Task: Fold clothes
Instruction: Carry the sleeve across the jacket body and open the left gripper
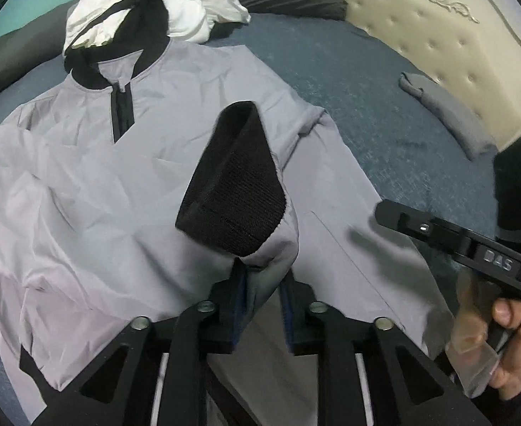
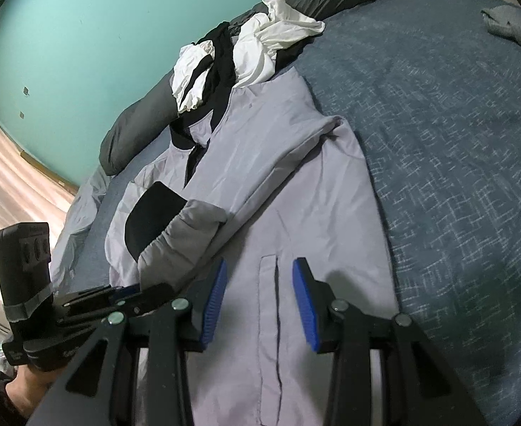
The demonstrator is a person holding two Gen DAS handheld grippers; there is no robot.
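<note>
A pale grey jacket lies spread front-up across the middle of the blue bed, its collar toward the far edge where white and black clothes are heaped. The left gripper pinches the sleeve end just behind its black cuff, held above the jacket's chest. The right gripper hangs with jaws apart and empty over the pocket.

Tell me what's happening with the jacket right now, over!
Left gripper shut on sleeve, black cuff lifted over the grey jacket. Right gripper open above the pocket. Clothes pile touching the collar.
</note>
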